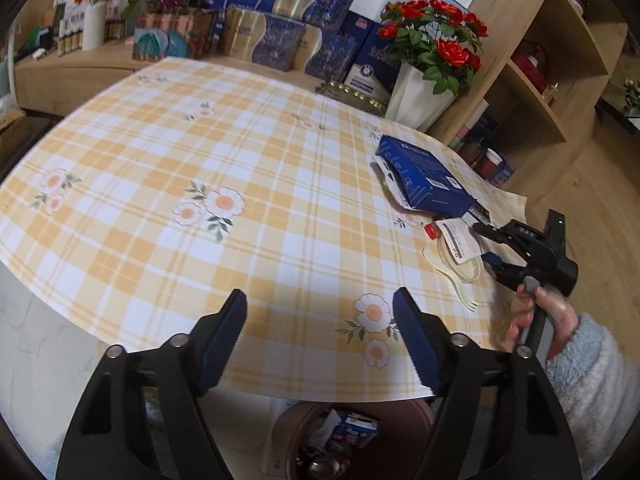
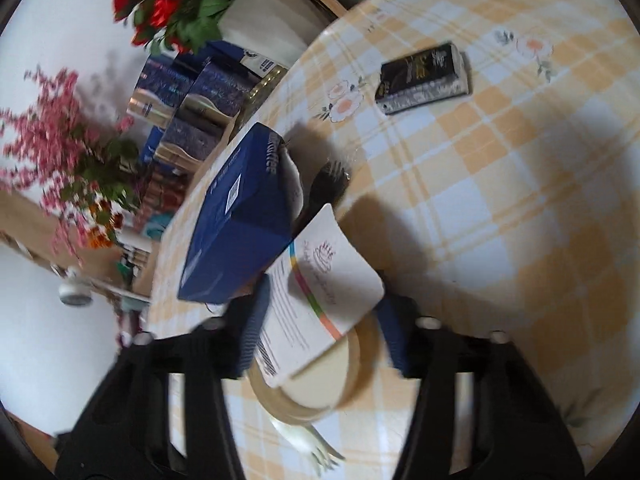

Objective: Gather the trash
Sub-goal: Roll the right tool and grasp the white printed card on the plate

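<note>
My left gripper is open and empty over the near edge of the checked tablecloth. My right gripper is at the table's right edge, its fingers around a white paper leaflet that lies on a cream plastic spoon and spork. In the right wrist view the jaws stand on either side of the leaflet, still apart. A blue carton lies just beyond it, also in the left wrist view. A black packet lies farther off.
A brown bin with trash in it stands on the floor under the near table edge. A white vase of red roses, blue and gold gift boxes and a wooden shelf line the far side.
</note>
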